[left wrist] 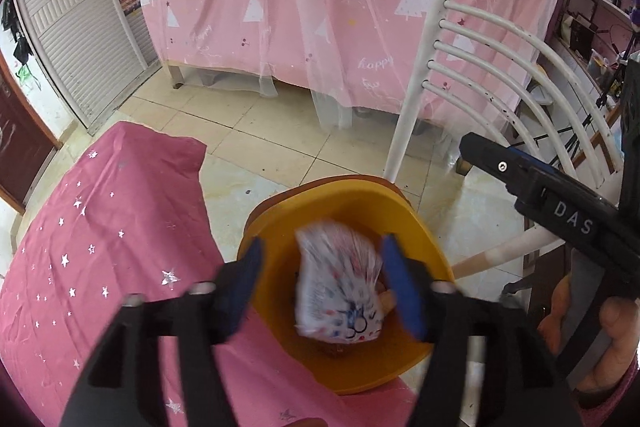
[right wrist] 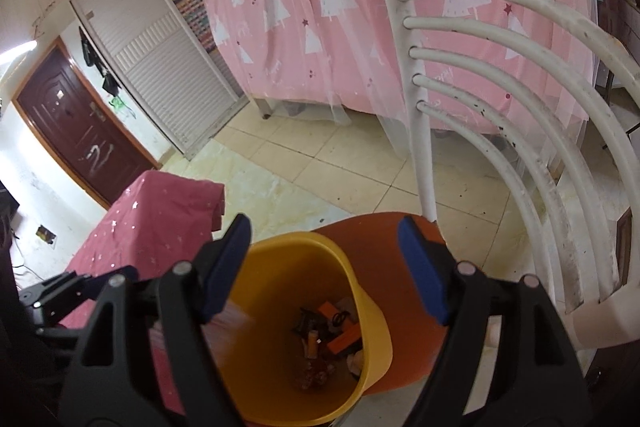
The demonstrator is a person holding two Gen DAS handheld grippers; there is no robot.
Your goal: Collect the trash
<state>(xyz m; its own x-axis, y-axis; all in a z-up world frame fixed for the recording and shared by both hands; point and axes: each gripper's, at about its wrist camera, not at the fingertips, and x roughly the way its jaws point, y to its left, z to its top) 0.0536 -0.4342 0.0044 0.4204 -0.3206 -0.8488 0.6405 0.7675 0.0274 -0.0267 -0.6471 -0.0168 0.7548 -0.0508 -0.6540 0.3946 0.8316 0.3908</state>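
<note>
The room first: a pink curtain with white trees hangs across the back, above a tiled floor, with a white chair to the right. Nearer lies a magenta starred cloth over what seems the worktop. Beside it stands the yellow bin, already holding scraps.

A drop looks to be the step in hand. The left tongs stand spread, and the blurred white wrapper sits between the pads without their pressing it, over the bin's mouth. The right tongs are released too, and empty, above the same bin.

Next, likely: draw both clear and seek more trash.
</note>
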